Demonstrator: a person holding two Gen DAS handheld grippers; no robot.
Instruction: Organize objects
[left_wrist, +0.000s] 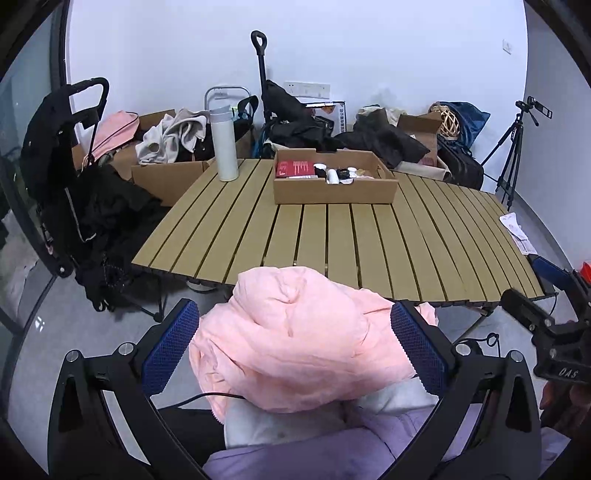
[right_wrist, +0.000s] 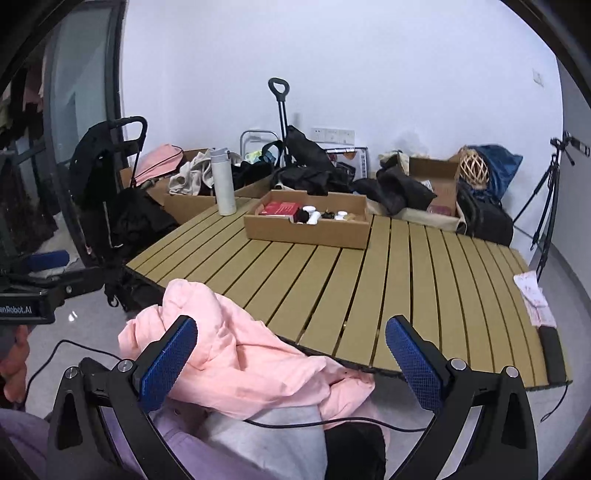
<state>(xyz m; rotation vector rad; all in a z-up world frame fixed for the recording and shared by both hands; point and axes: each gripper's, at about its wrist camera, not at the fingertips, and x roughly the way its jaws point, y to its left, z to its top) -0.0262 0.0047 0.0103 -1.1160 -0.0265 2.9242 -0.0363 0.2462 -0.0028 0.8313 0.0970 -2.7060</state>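
Pink jacket between wide-open left tongs.

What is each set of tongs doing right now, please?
Left tongs: open around the bunched pink fabric garment; grip unclear.
Right tongs: open, gripping nothing.

Black grippers (blue pads)

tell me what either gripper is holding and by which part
Nothing is gripped. The pink garment bulges between the open left gripper; the right gripper is open too.
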